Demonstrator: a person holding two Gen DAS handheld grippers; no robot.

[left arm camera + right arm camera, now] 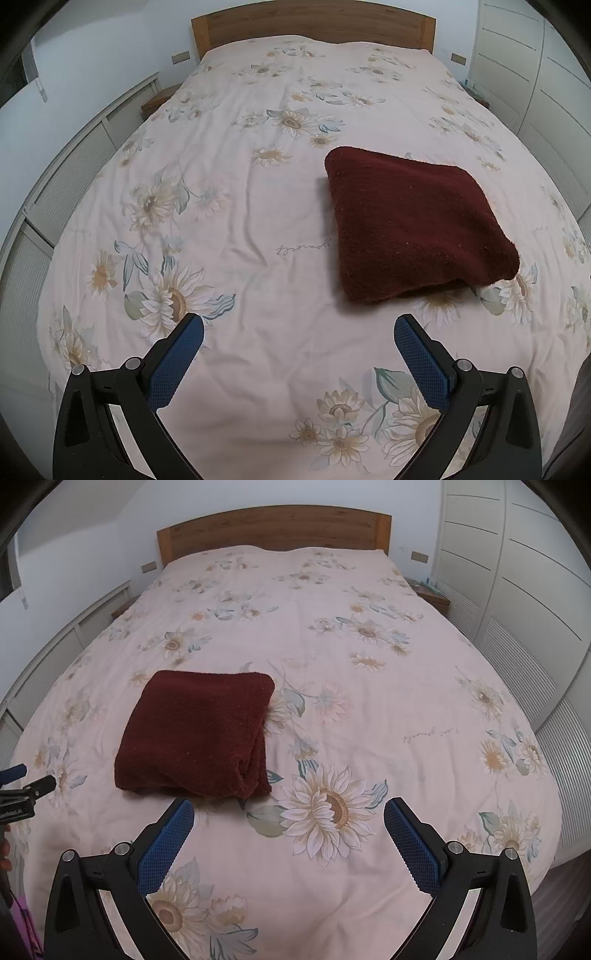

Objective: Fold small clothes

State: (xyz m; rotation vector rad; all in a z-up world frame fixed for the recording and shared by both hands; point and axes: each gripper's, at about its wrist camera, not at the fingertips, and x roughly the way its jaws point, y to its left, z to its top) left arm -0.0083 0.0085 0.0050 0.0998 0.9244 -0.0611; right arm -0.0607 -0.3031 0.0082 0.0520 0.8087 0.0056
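Both grippers, left (pixel 299 326) and right (pixel 289 810), hovered spread and empty over the bed (pixel 258 206). Just beyond them a folded sweater (pixel 413 225) lay flat on the floral duvet. Farther off stood the headboard (pixel 314 26) and wardrobe (pixel 517 572).

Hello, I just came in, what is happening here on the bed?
A person holds a two-finger tool in each hand above a bed with a flowered cover. A dark red knitted garment lies on the cover, already folded into a compact square. The left tool and the right tool are both open and hold nothing; neither touches the garment. The folding looks done, or nearly so.
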